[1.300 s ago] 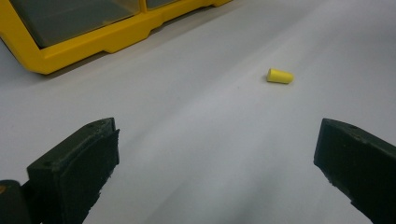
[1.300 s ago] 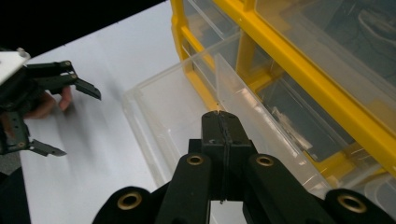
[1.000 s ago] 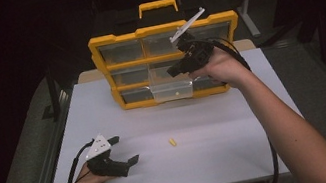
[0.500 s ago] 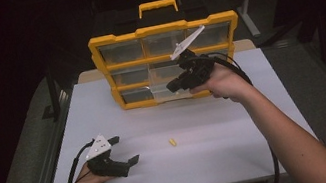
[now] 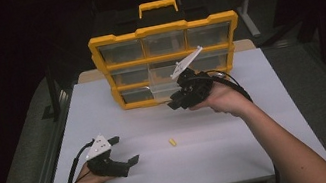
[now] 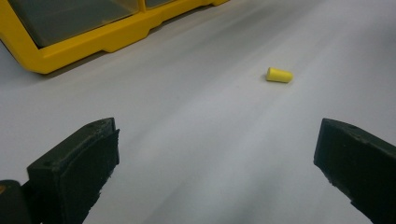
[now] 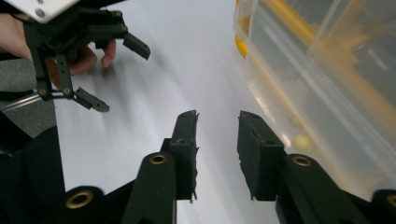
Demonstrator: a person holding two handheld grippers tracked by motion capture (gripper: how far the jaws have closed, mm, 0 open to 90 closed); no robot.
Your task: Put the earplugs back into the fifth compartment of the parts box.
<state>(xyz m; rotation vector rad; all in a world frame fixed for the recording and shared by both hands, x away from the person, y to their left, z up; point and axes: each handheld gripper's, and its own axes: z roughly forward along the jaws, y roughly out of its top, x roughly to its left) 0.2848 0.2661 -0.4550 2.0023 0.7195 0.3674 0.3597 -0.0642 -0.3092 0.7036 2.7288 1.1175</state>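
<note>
A yellow organiser box [image 5: 160, 31] with clear drawers stands at the back of the white table [image 5: 262, 145]. One lower-middle clear drawer [image 5: 161, 91] [image 7: 322, 88] is pulled out, and a small yellow piece [image 7: 301, 141] shows through its wall. A yellow plug [image 5: 173, 142] [image 6: 279, 75] lies loose on the table. My right gripper [image 5: 175, 102] [image 7: 217, 140] hovers just in front of that drawer. Its jaws have just been opening and stand slightly apart with nothing between them. My left gripper [image 5: 125, 150] [image 6: 217, 140] rests at the near left, wide open and empty, left of the plug.
The box's yellow handle [image 5: 157, 7] sticks up behind it. Cables trail from both grippers across the table. The left gripper [image 7: 109, 70] also appears far off in the right gripper view. Dark floor and frame legs surround the table.
The right gripper has come down and away from the pulled-out drawer toward the table, and its jaws have parted. The left gripper and the yellow plug have stayed put.
</note>
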